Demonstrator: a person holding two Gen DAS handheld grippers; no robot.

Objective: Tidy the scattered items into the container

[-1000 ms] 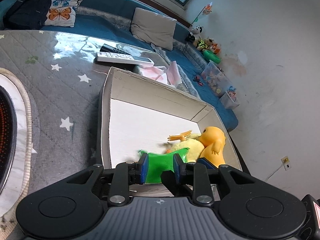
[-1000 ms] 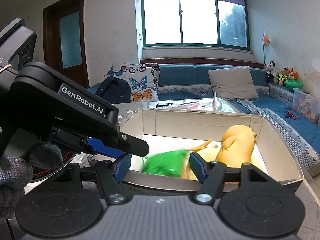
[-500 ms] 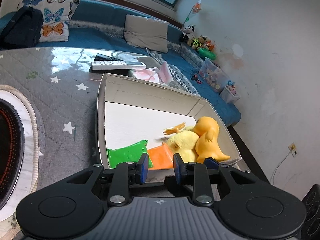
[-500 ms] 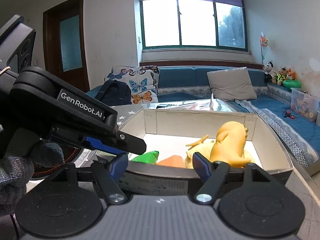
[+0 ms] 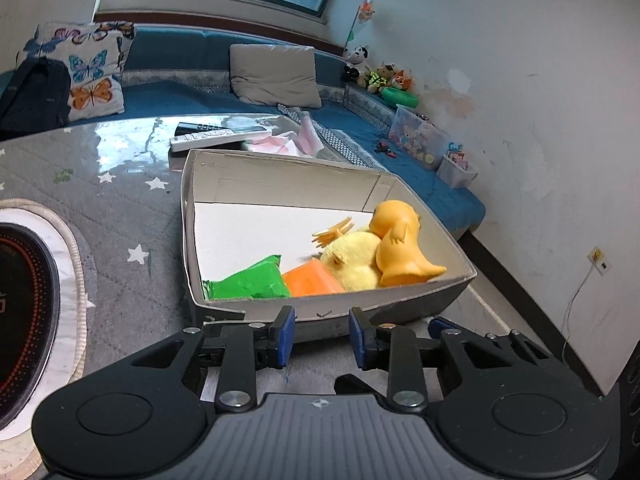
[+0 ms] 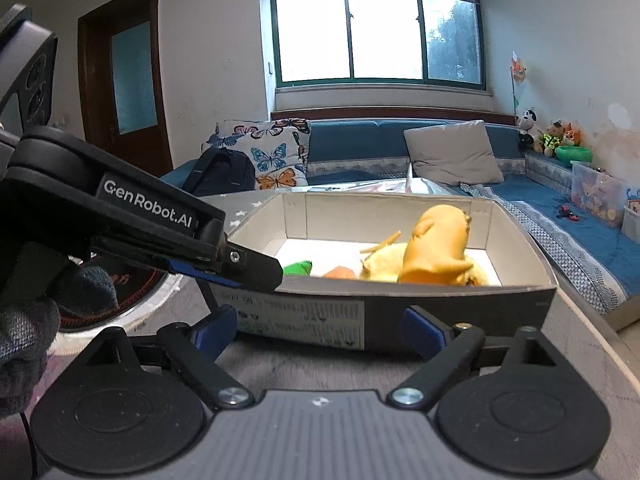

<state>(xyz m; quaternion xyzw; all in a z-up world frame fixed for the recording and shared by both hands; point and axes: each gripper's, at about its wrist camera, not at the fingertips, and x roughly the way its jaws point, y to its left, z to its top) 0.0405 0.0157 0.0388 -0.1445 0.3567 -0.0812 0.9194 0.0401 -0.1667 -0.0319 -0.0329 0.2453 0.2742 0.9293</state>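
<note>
A shallow white cardboard box (image 5: 280, 184) stands on the grey star-patterned table. Inside it lie a green packet (image 5: 252, 282), an orange packet (image 5: 312, 284), a yellow plush toy (image 5: 352, 260) and an orange duck-like toy (image 5: 400, 240). My left gripper (image 5: 322, 338) is open and empty, just in front of the box's near wall. My right gripper (image 6: 318, 330) is open wide and empty, low in front of the same box (image 6: 520, 300). The left gripper's body (image 6: 152, 224) crosses the right wrist view at the left. The orange toy (image 6: 436, 248) and green packet (image 6: 298, 268) show there too.
Two remote controls (image 5: 218, 136) and pink paper (image 5: 288, 144) lie on the table behind the box. A round heater plate (image 5: 24, 312) is set into the table at the left. A blue sofa (image 5: 192, 64) with cushions and a black backpack (image 5: 32, 96) runs behind.
The left gripper let go of the green packet, which now lies in the box, and drew back out over the near wall. The right gripper also pulled back and lower.
</note>
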